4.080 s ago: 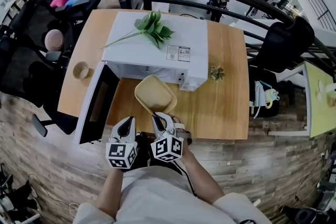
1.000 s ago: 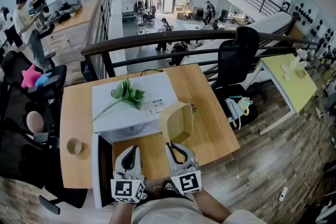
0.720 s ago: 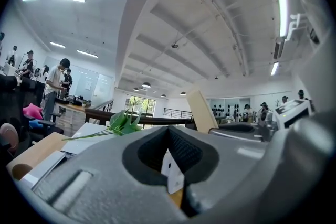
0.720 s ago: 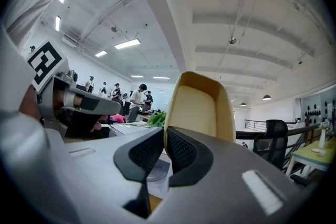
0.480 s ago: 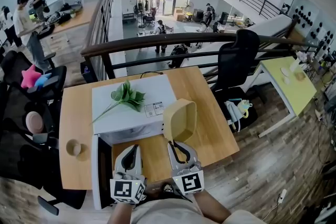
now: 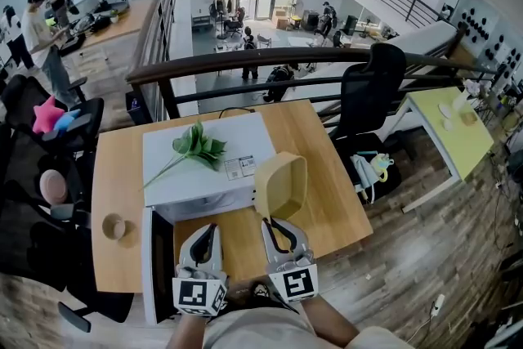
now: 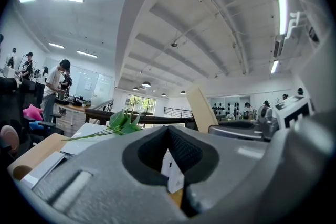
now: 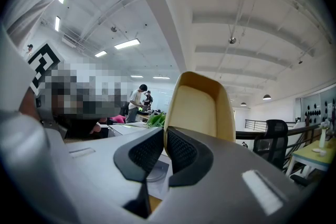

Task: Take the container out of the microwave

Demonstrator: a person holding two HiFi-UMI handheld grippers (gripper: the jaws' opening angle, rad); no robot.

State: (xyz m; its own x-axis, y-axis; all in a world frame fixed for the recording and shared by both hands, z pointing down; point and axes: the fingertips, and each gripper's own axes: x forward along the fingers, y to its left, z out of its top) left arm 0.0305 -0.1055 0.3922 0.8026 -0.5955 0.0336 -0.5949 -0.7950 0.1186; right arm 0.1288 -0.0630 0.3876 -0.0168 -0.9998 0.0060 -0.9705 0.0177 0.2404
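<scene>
– Beige container (image 6: 279, 185), where is it at this moment?

– Outside the microwave (image 6: 176, 188) already, as far as I can judge. The right gripper (image 6: 272, 223) holds it in the air above the table (image 6: 331, 204), just in front of the oven. It is tilted steeply, with its open side turned toward the person. In the right gripper view the jaws are pinched on the thin wall at the rim, one pad inside and one outside.

– And the left gripper (image 6: 204, 233)?

– Its jaws are pressed together with nothing between them. It hangs beside the right one, near the open door (image 6: 155, 261).

– So what is needed to finish well?

– I think only the setting down remains. The grip is on one edge only, so the container may swing or slip if the wrist turns quickly. I would bring it level first, then lower it slowly onto a bare part of the table at the right, away from the door. The jaws should open only when the bottom lies flat. The inside looks empty, so spilling is probably not a risk, but a drop is.
</scene>
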